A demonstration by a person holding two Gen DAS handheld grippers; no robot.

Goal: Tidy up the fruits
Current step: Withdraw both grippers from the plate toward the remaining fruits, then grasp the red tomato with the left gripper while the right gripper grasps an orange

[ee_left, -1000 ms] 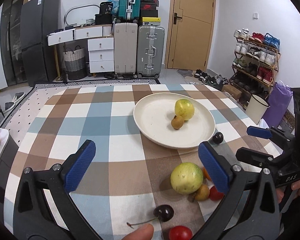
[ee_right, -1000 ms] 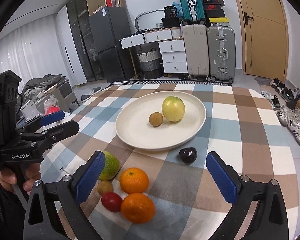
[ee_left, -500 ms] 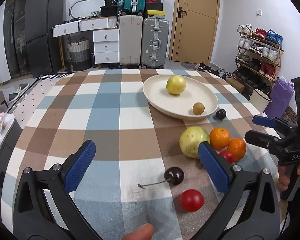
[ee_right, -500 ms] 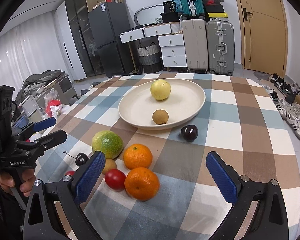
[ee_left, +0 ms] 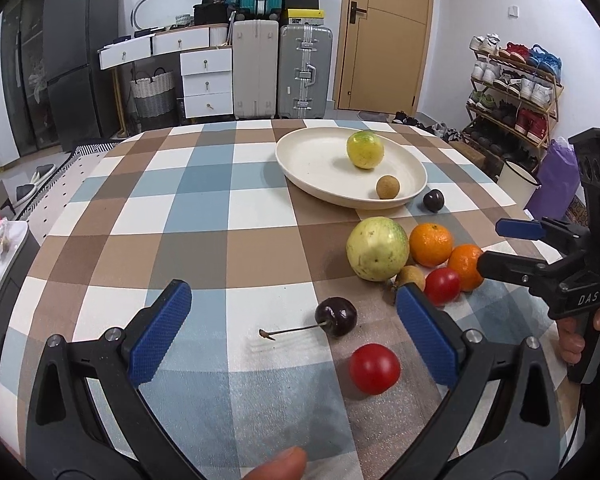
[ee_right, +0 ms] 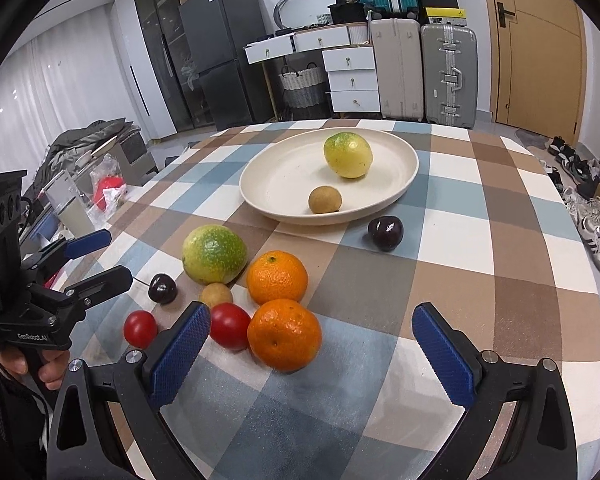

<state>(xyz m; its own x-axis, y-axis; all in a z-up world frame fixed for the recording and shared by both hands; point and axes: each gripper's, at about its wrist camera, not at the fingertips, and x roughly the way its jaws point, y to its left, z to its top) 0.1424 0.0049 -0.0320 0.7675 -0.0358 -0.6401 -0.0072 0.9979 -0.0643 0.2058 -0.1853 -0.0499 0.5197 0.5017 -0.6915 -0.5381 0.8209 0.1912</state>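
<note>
Both grippers hover over the checked tabletop [ee_left: 204,216] with jaws spread wide and nothing between them. The left gripper [ee_left: 292,332] fills the bottom of its frame, with a stemmed dark cherry [ee_left: 335,316] and a red cherry tomato [ee_left: 374,368] lying between its blue pads. The right gripper [ee_right: 312,344] fills the bottom of its frame, with 1 orange [ee_right: 284,334] just ahead of its left pad.

The cream plate [ee_right: 276,184] sits in the upper centre of the right wrist view and holds 2 fruits: a yellow-green round fruit [ee_right: 347,155] and a small brown fruit [ee_right: 325,199]. A dark plum [ee_right: 385,233] lies on the cloth just beside the plate's near rim. Left of centre, the rest cluster together: a large green fruit [ee_right: 213,254], a 2nd orange [ee_right: 277,277], another small brown fruit [ee_right: 216,295] and a 2nd tomato [ee_right: 230,325].
</note>
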